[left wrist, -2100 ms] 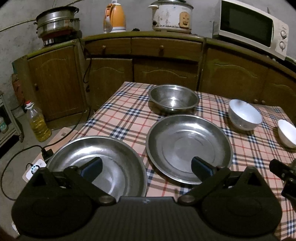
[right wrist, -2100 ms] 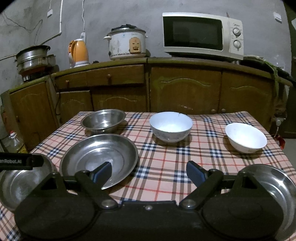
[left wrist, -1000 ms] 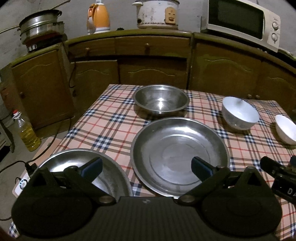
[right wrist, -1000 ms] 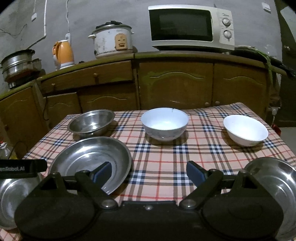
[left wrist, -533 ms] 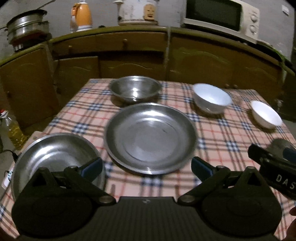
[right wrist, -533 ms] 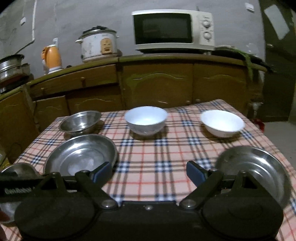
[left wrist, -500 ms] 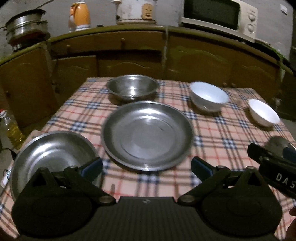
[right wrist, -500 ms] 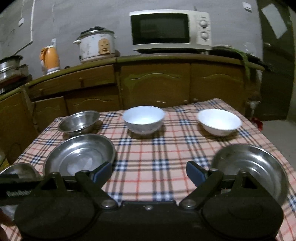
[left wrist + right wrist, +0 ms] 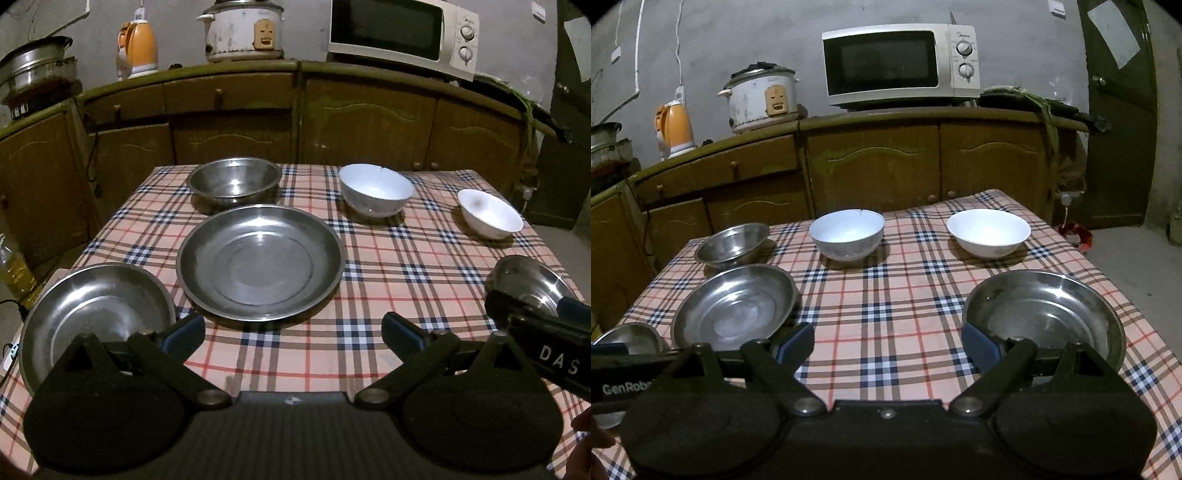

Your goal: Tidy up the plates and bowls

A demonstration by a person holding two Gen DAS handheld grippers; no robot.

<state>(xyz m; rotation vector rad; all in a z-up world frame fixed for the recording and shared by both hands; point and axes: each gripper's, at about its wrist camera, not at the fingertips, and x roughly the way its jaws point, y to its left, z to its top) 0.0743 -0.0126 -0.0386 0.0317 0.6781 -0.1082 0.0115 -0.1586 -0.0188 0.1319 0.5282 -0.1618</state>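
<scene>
On the plaid table a large steel plate lies in the middle, with a steel bowl behind it. A second steel plate sits at the near left and a third at the near right. Two white bowls stand at the back: a deep one and a shallower one. My left gripper is open above the near edge, holding nothing. My right gripper is open too, its right finger by the near-right plate's rim.
Brown cabinets run behind the table, carrying a microwave, a rice cooker and an orange kettle. A steel pot sits at far left, an oil bottle on the floor, a door at right.
Both grippers have swung to the right, so the dishes have slid left in both views. The near-right steel plate now shows fully in the right wrist view. Both stay open; no dish moved.
</scene>
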